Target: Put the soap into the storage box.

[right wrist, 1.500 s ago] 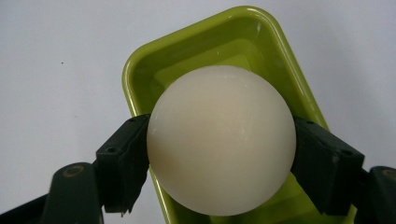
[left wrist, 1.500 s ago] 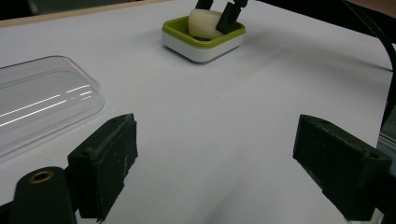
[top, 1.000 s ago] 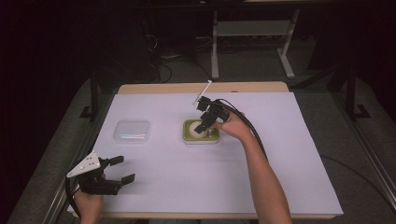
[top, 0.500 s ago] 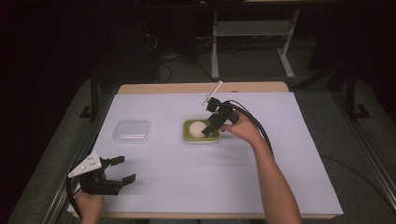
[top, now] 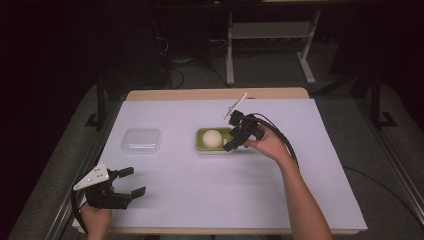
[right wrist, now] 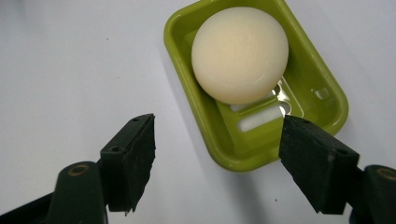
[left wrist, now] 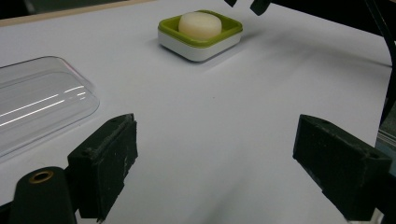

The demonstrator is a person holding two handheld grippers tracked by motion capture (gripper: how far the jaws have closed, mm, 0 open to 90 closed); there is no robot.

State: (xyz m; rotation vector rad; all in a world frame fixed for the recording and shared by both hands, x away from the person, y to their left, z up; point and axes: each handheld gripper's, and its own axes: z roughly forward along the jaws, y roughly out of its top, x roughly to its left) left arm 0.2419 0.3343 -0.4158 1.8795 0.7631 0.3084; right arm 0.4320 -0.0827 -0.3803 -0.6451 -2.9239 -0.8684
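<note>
A round cream soap bar point(top: 212, 138) point(right wrist: 239, 53) point(left wrist: 201, 24) lies in a green soap dish point(top: 202, 145) point(right wrist: 224, 140) point(left wrist: 201, 44) near the middle of the white table. My right gripper point(top: 234, 142) point(right wrist: 217, 158) hovers at the dish's right edge, open, its jaws straddling the dish's near corner with nothing held. A clear plastic lid point(top: 141, 140) point(left wrist: 32, 102) rests flat to the left of the dish. My left gripper point(top: 131, 181) point(left wrist: 215, 172) stands open and empty near the table's front left corner, pointing toward the dish.
White paper point(top: 215, 200) covers the table. A wooden strip point(top: 215, 93) runs along the far edge. A black cable point(top: 280, 137) trails from the right gripper over the person's wrist. A white frame point(top: 270, 35) stands on the floor behind the table.
The right gripper has drawn back to the right from above the dish, uncovering the soap that lies in it. The left gripper has stayed in place.
</note>
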